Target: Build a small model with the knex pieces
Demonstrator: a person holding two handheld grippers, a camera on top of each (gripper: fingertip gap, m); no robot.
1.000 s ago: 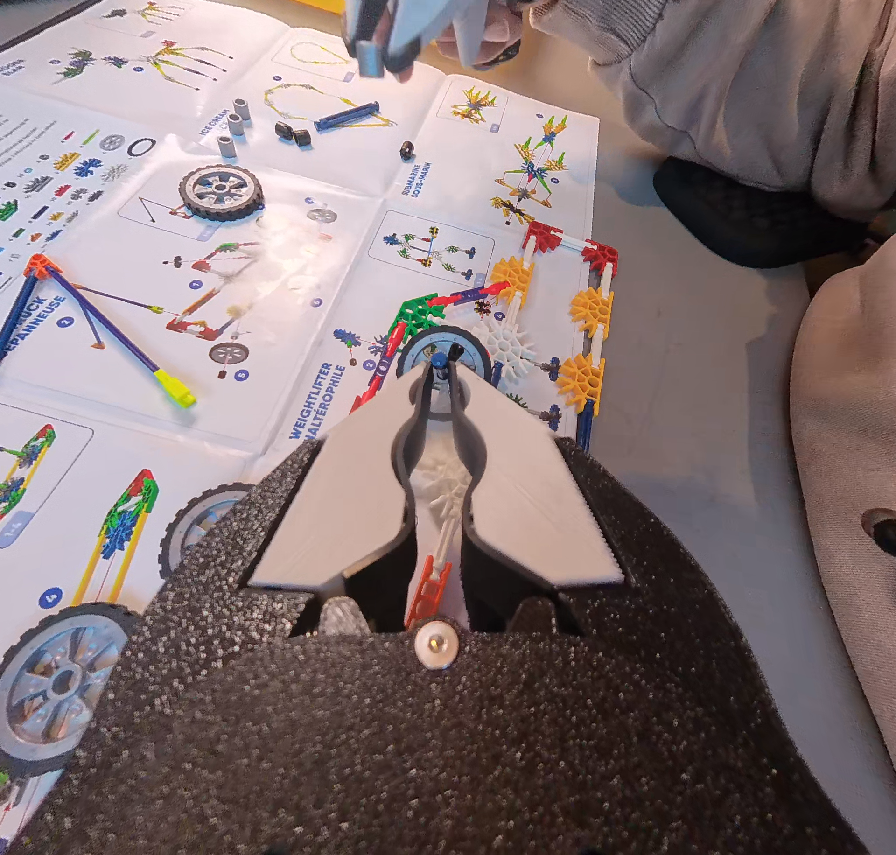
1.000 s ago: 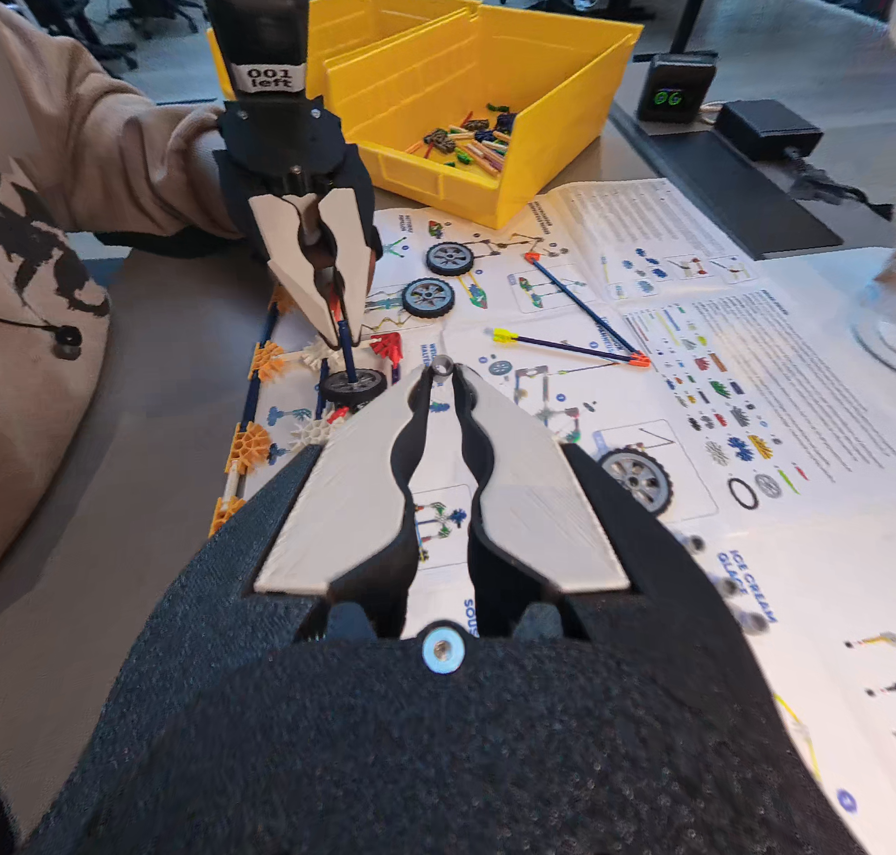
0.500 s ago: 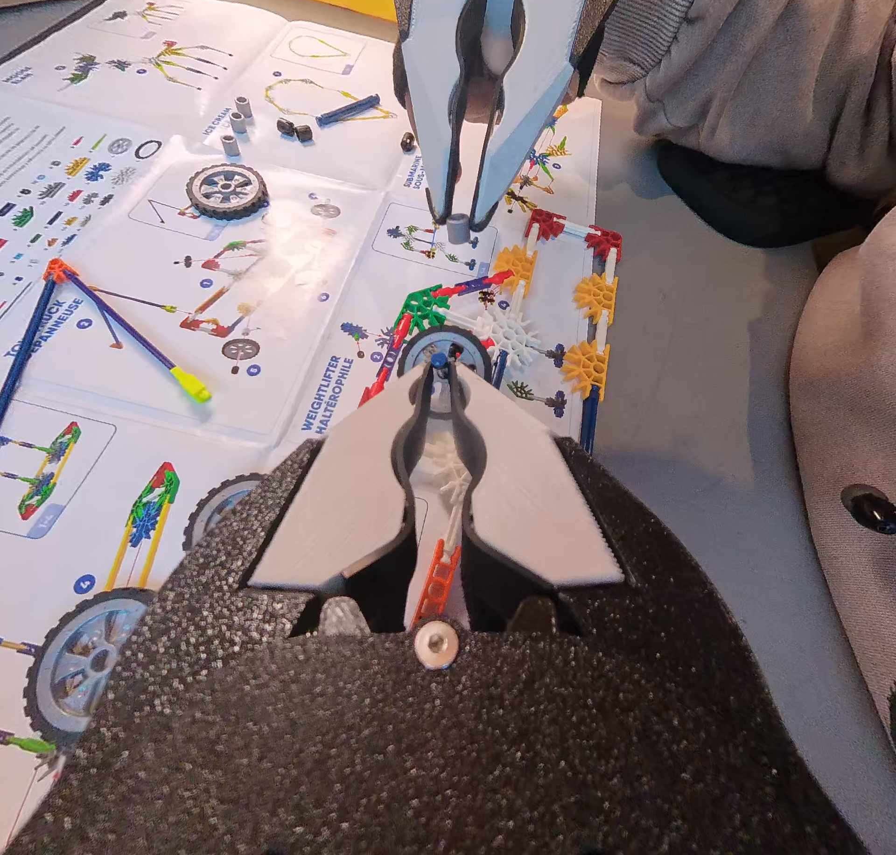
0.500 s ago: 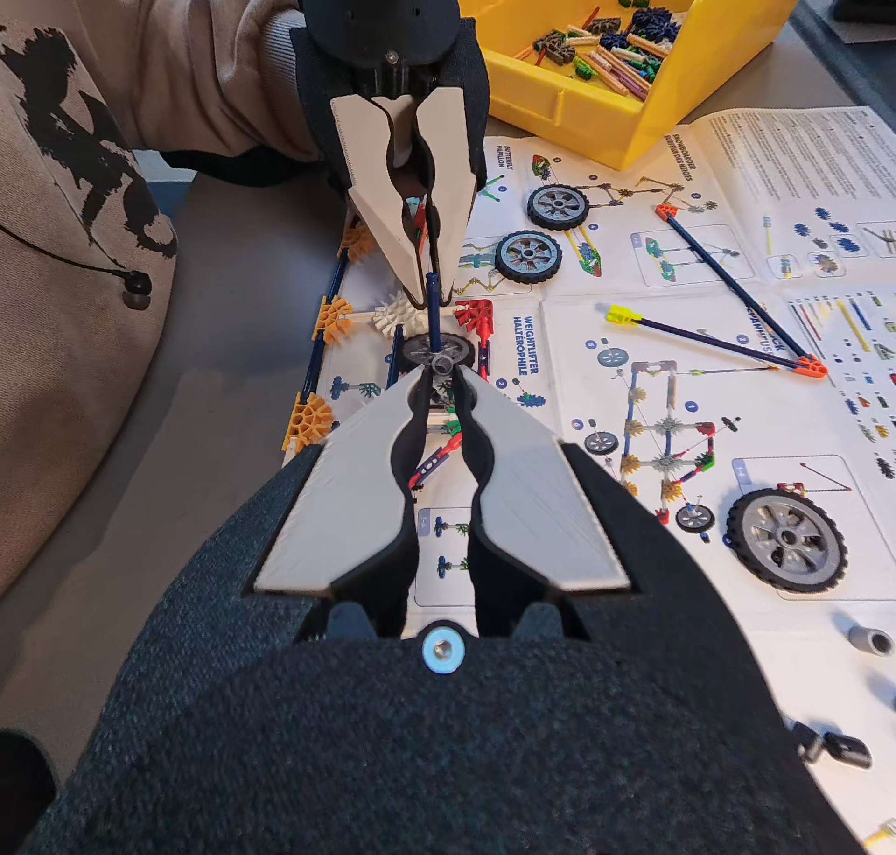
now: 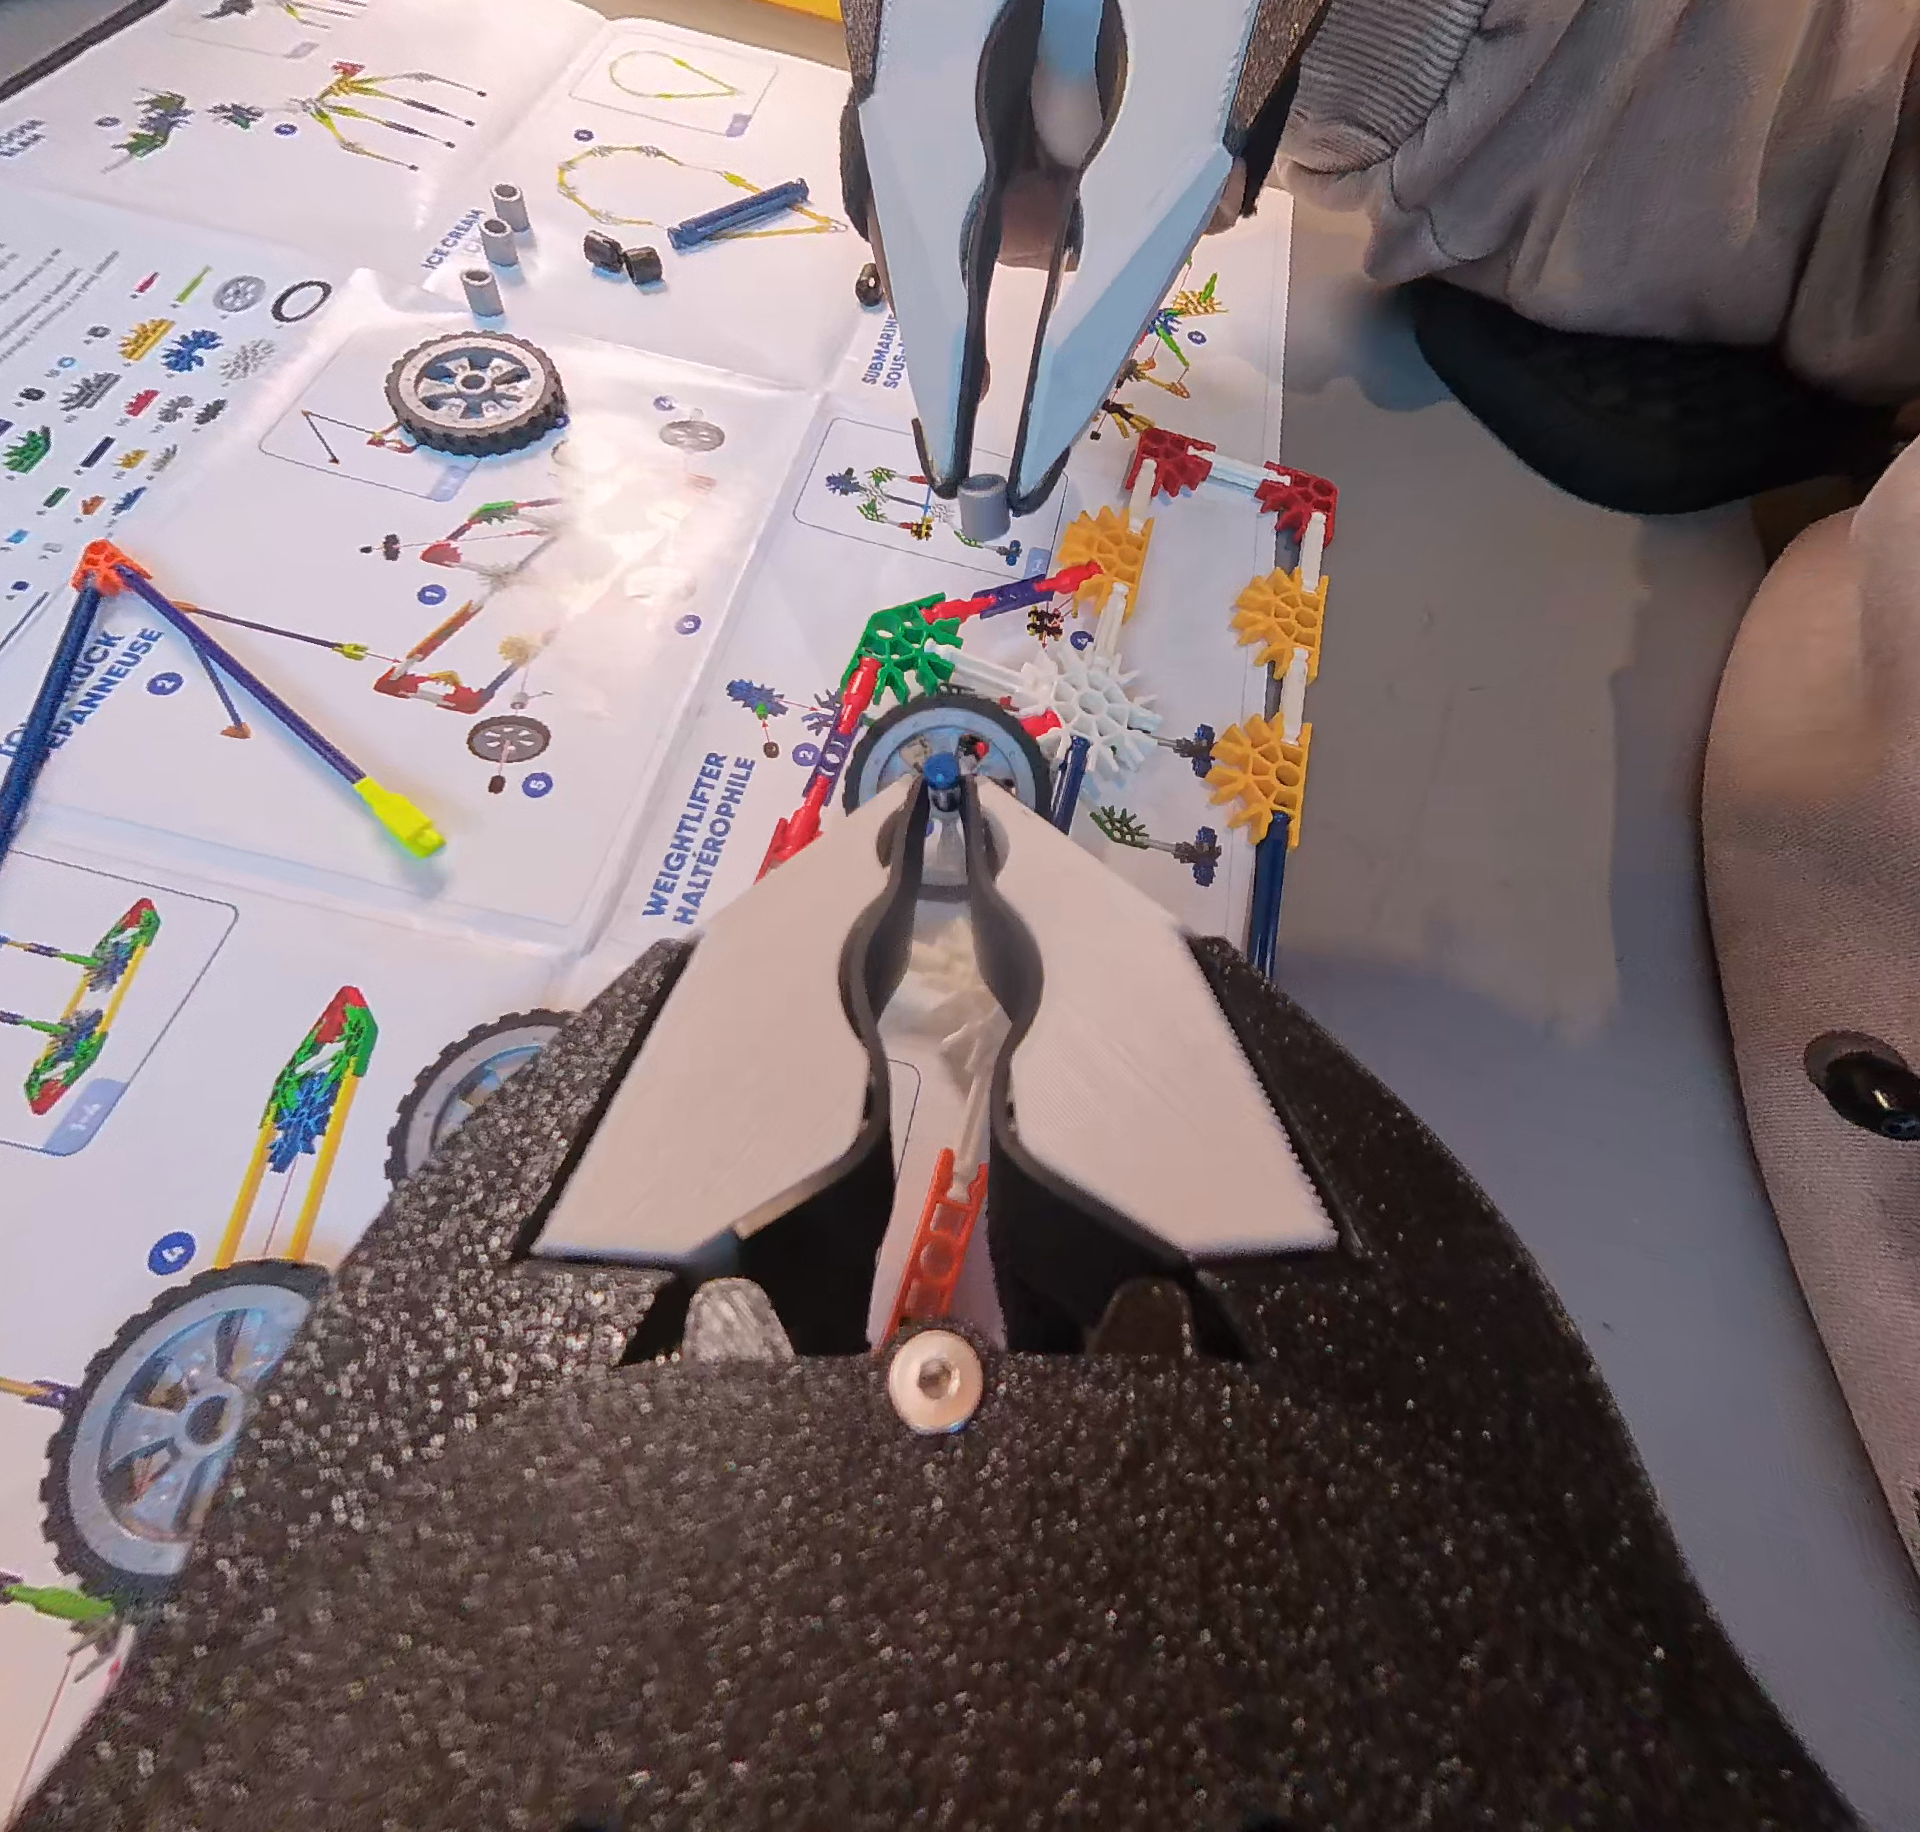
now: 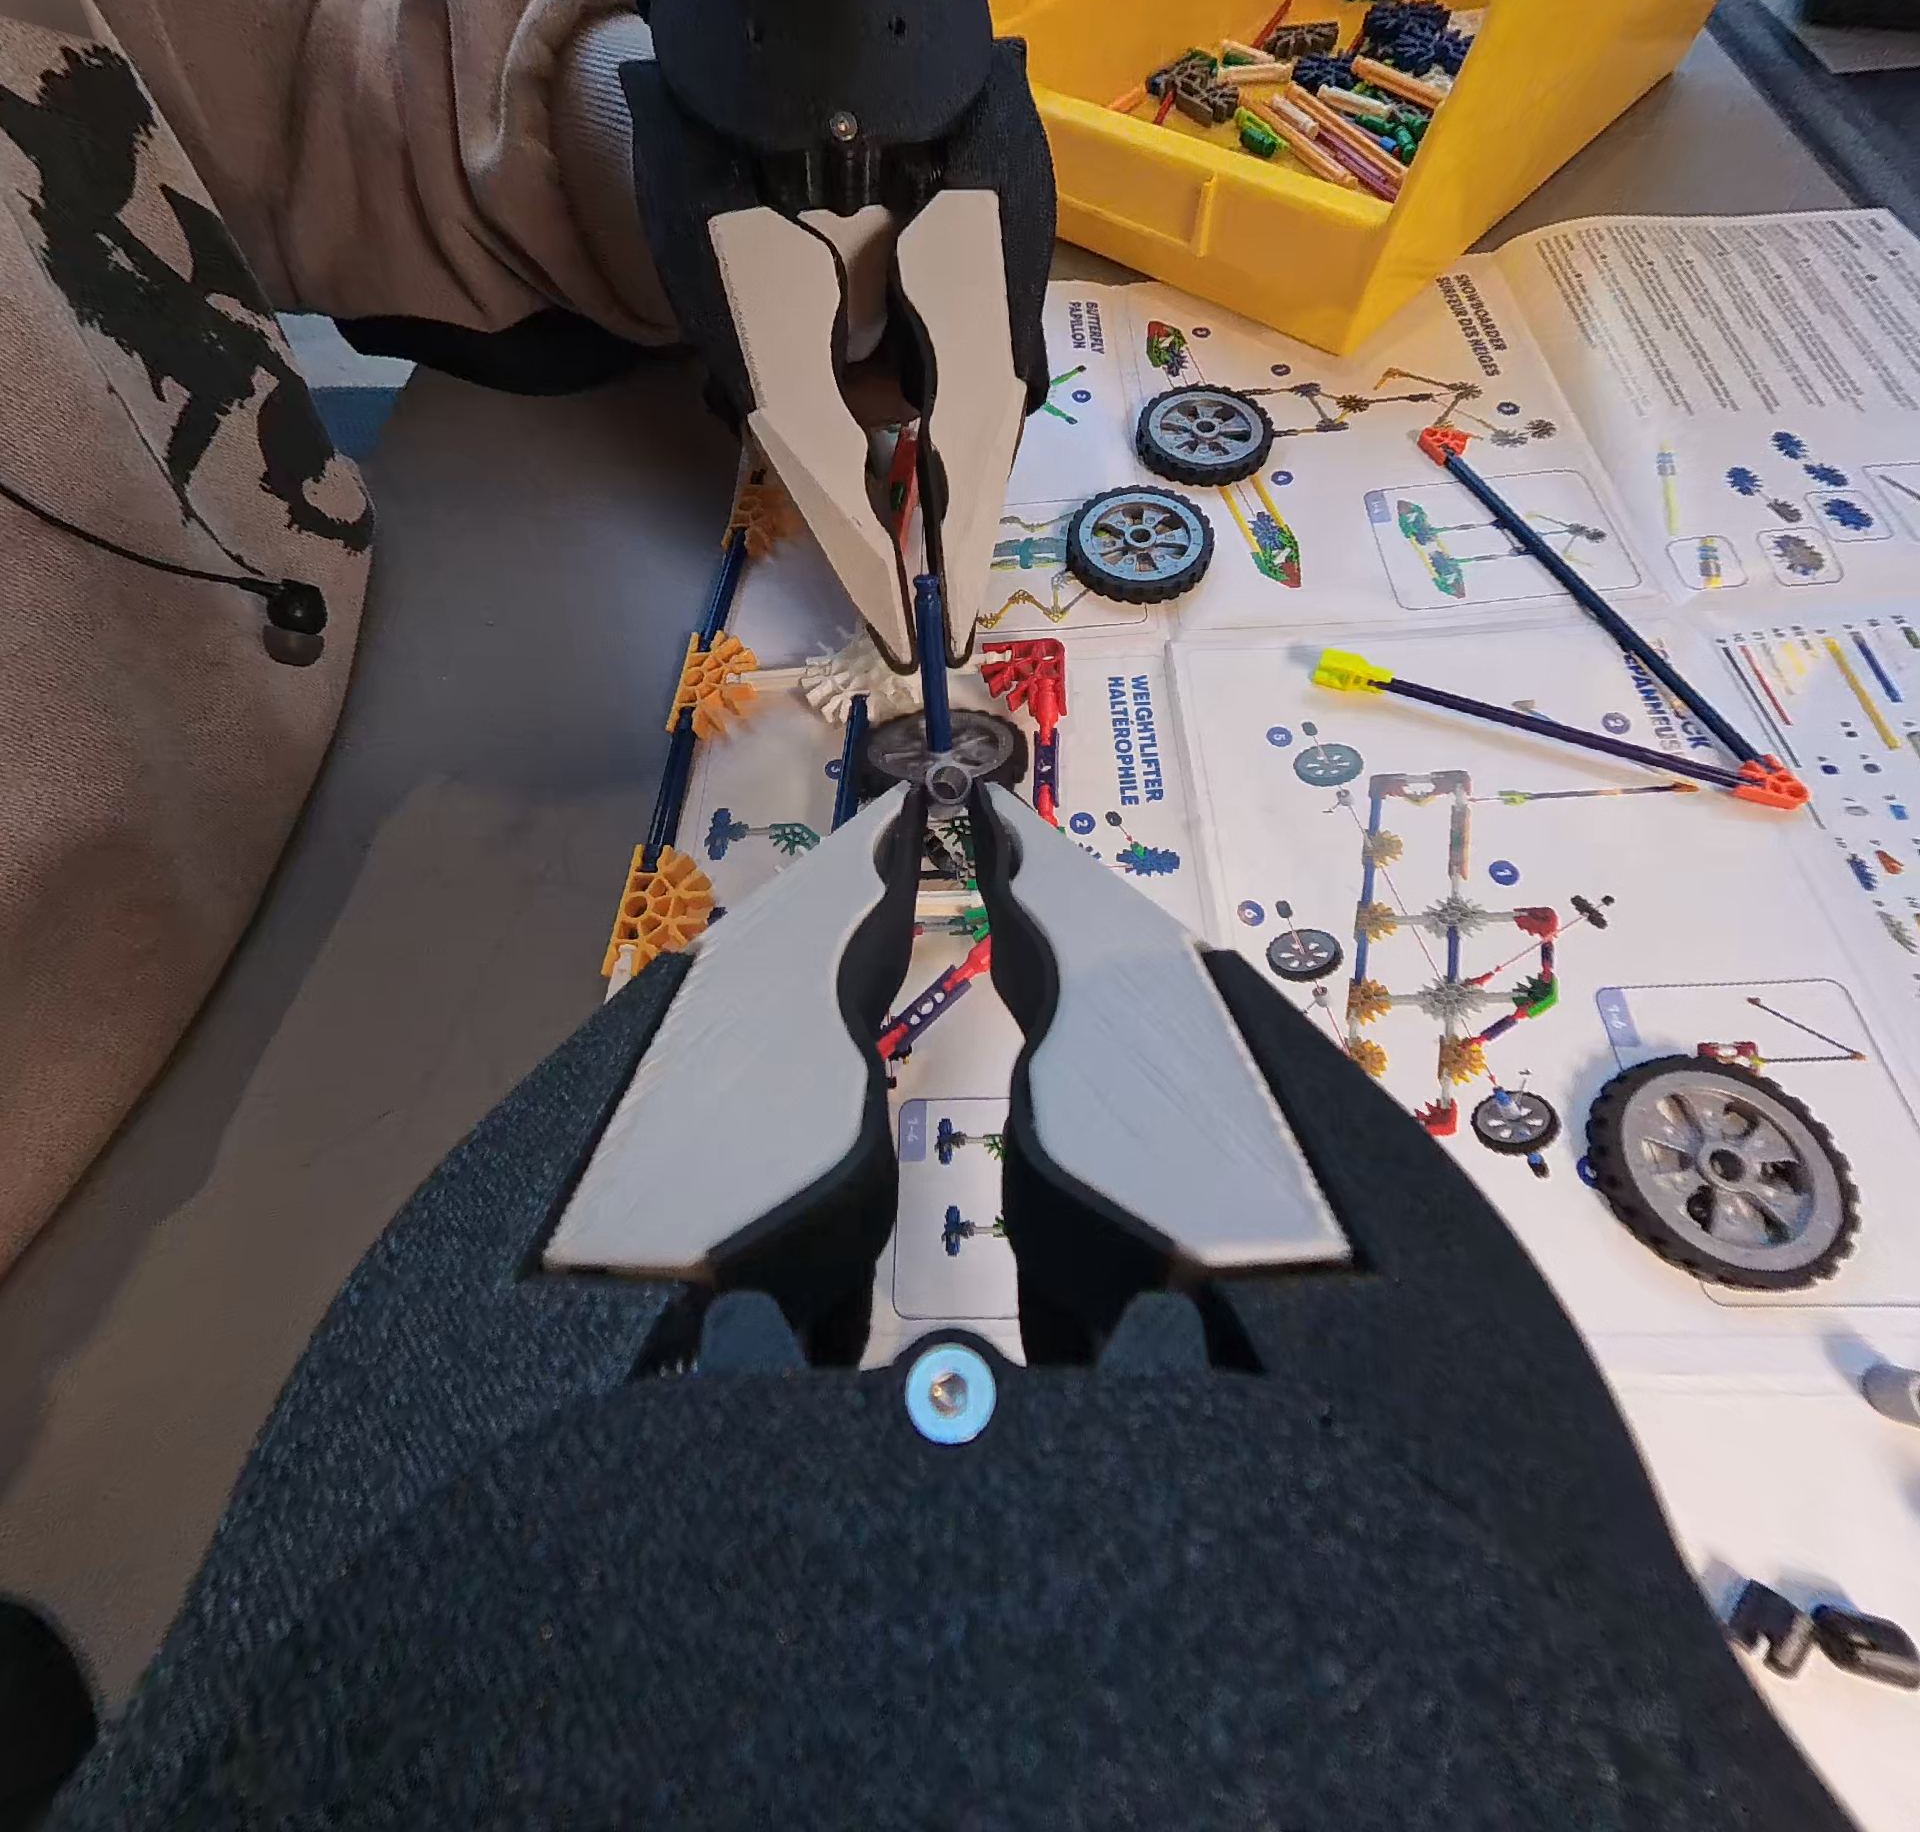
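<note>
Right gripper (image 6: 948, 788) is clamped on a small grey spacer (image 6: 948, 776); left gripper (image 6: 928, 652) is pinched on a blue rod (image 6: 932, 676) that stands upright from a wheel (image 6: 971, 748); rod tip lies just beyond the spacer, apart.

Instruction sheet (image 6: 1403, 743) spread on table (image 6: 468, 899), bin (image 6: 1351, 172) behind it, 2 wheels (image 6: 1141, 544) before the bin, frame model (image 5: 1195, 639) on sheet's edge, 3 sleeves (image 5: 499, 244) left of right gripper (image 5: 985, 494)
</note>
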